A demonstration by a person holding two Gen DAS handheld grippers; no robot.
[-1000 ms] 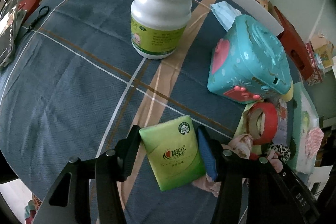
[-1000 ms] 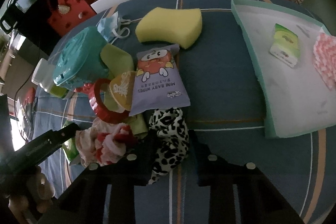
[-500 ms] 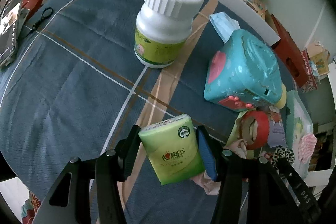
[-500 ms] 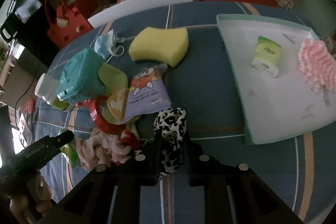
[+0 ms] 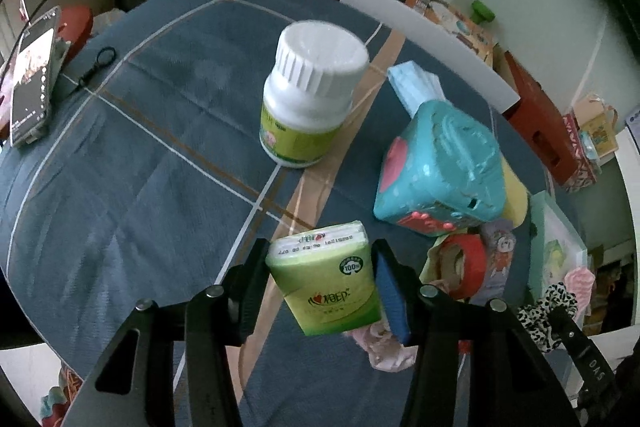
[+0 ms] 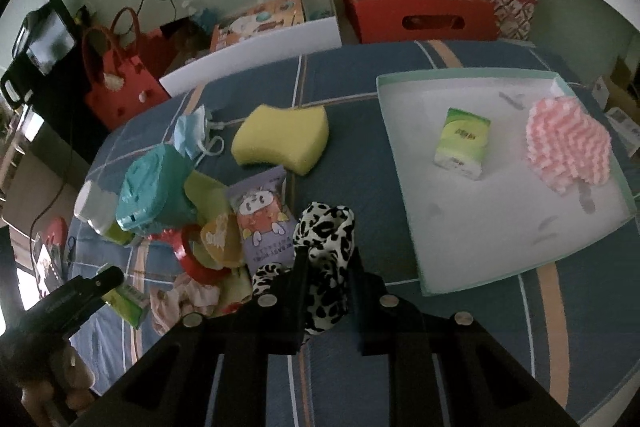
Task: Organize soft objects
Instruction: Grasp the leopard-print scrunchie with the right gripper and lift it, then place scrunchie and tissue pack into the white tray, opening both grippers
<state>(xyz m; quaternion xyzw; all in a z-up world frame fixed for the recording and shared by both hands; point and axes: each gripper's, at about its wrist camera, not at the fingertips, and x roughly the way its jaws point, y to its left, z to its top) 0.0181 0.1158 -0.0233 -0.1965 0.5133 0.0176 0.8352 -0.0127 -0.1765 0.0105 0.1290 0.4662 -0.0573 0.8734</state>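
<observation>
From the left wrist view, the left gripper [image 5: 322, 281] is clamping a green tissue pack [image 5: 326, 277] between its two pads, and the pack is hanging clear above the tabletop [image 5: 132, 163], which is wearing a blue plaid cloth. Beyond the pack, a white bottle [image 5: 314, 93] with a ribbed cap and a green label is standing upright. To its right a teal toy box [image 5: 440, 163] is lying tilted, with a blue face mask [image 5: 416, 87] just behind it. A red tape ring [image 5: 464, 263] is sitting among a small heap right of the gripper, and a pink cloth [image 5: 380, 347] is peeking out below the pack. A phone [image 5: 30, 83] is leaning at the far left edge.

From the right wrist view, the right gripper [image 6: 328, 269] is pinching a leopard-print scrunchie [image 6: 326, 255] tightly, its jaws having just closed on the fabric, and the scrunchie is being held up off the cloth. Just left of it a purple wipes packet [image 6: 262, 217] is lying on the heap. Farther back a yellow sponge [image 6: 282, 137] is resting alone. To the right, a pale green tray [image 6: 424, 283] is holding a second tissue pack [image 6: 462, 143] and a pink ruffled cloth [image 6: 568, 145], the two apart from each other. The left gripper is showing at the lower left with its green pack.
</observation>
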